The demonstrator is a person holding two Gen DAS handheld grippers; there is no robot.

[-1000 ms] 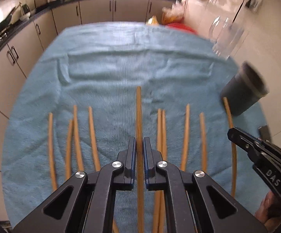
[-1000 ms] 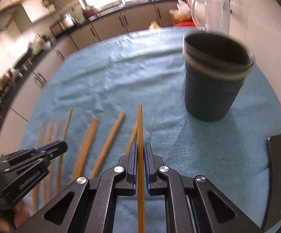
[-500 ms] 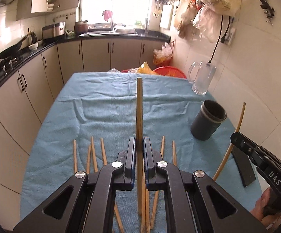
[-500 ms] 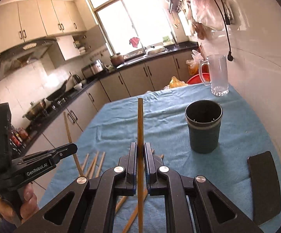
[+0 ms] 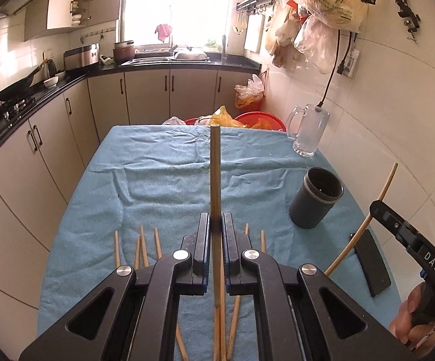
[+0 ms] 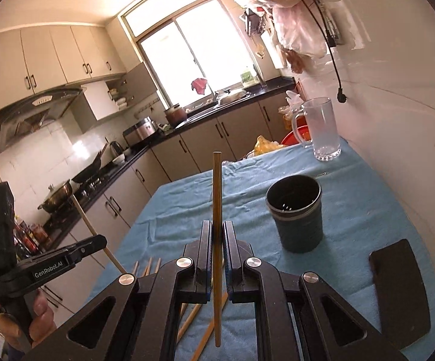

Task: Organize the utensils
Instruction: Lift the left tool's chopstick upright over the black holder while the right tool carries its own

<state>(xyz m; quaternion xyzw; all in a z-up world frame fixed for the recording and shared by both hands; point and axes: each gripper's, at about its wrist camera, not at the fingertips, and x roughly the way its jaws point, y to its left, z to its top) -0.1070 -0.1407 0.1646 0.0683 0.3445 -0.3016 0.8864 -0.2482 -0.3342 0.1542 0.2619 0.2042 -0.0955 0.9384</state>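
Chopsticks, one in each claw: the left claw (image 5: 216, 231) is clamped on a chopstick (image 5: 215, 174), the right claw (image 6: 216, 240) on another chopstick (image 6: 217, 192), both raised above the blue-clothed tabletop (image 5: 163, 180). Loose chopsticks (image 5: 140, 249) lie at the near edge; the dark cup (image 6: 297, 213) stands upright at the right, a glass mug (image 6: 319, 129) beyond it, a black phone (image 6: 399, 288) near right
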